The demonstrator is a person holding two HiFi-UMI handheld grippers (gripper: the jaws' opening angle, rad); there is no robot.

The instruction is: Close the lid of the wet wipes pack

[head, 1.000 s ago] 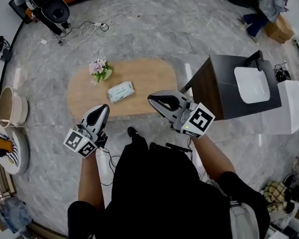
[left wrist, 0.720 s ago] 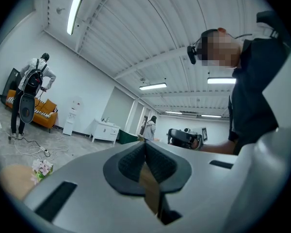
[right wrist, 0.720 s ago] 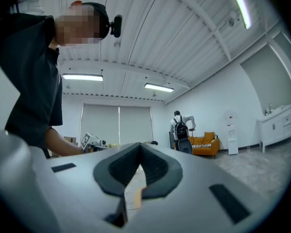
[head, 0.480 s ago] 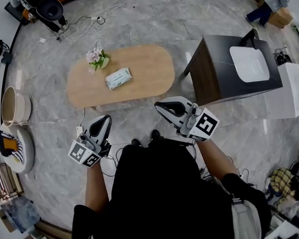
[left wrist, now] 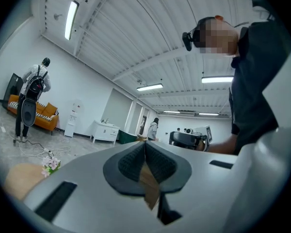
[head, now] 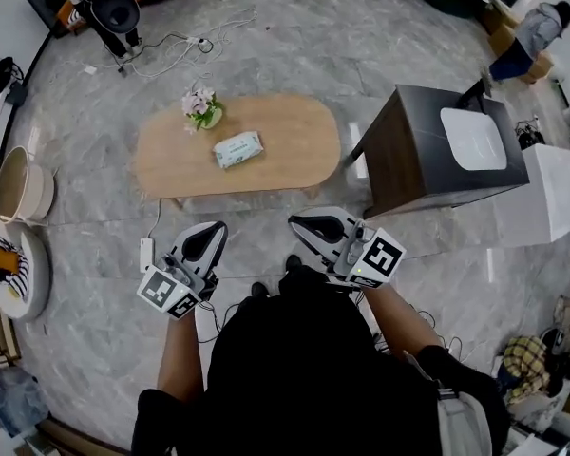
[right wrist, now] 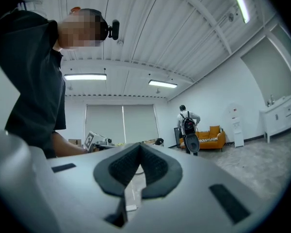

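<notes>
The wet wipes pack [head: 238, 148], pale green and white, lies flat on the oval wooden table [head: 294, 145]; its lid is too small to make out. Both grippers hang over the floor, well short of the table's near edge. My left gripper [head: 215, 230] points toward the table with jaws together and nothing between them. My right gripper [head: 298, 220] is likewise shut and empty. In the left gripper view the black pads [left wrist: 136, 160] meet, and the table's end [left wrist: 17, 181] shows low at the left. The right gripper view shows pads [right wrist: 127, 165] closed, aimed at the room.
A small pot of flowers [head: 201, 106] stands at the table's far left. A dark cabinet with a white basin [head: 473, 139] stands right of the table. A power strip [head: 147, 253] and cables lie on the floor. People stand far off [head: 530, 38].
The grippers, once over the table's near edge, now sit back over the floor. The table lies farther away in view. Both grippers stayed shut.
</notes>
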